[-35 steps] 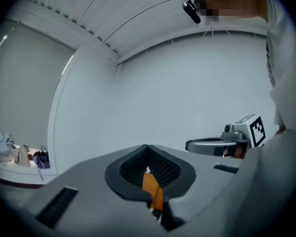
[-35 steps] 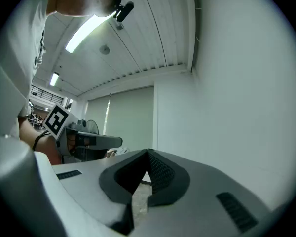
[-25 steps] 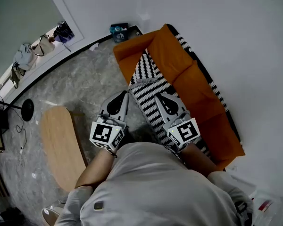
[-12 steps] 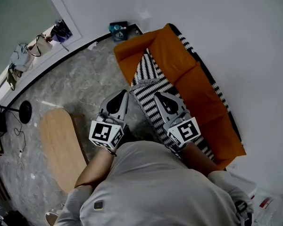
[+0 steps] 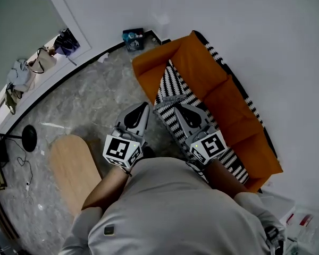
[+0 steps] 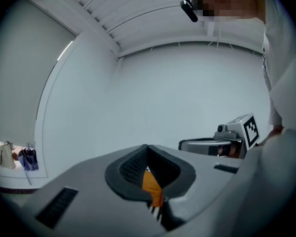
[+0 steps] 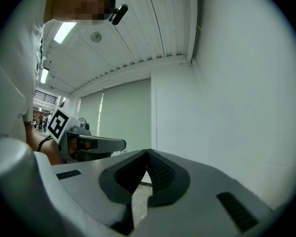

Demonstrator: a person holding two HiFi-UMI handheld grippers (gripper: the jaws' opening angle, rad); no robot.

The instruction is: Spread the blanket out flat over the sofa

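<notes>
the left tool (image 5: 144, 106) and right tool (image 5: 177, 107), jaws pressed together on nothing, are moving in toward the sofa (image 5: 223, 105); the blanket (image 5: 170, 84) is still lying bunched, ungripped

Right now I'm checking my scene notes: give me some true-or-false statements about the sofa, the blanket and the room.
1. The sofa is orange. True.
2. The blanket is plain blue. False: it has a black-and-white zigzag pattern.
3. The blanket covers the whole sofa. False: it lies as a strip along the seat, and the back cushions are bare.
4. A wooden table stands on the floor to the person's left. True.
5. The right gripper has its jaws wide apart. False: they are together.
</notes>
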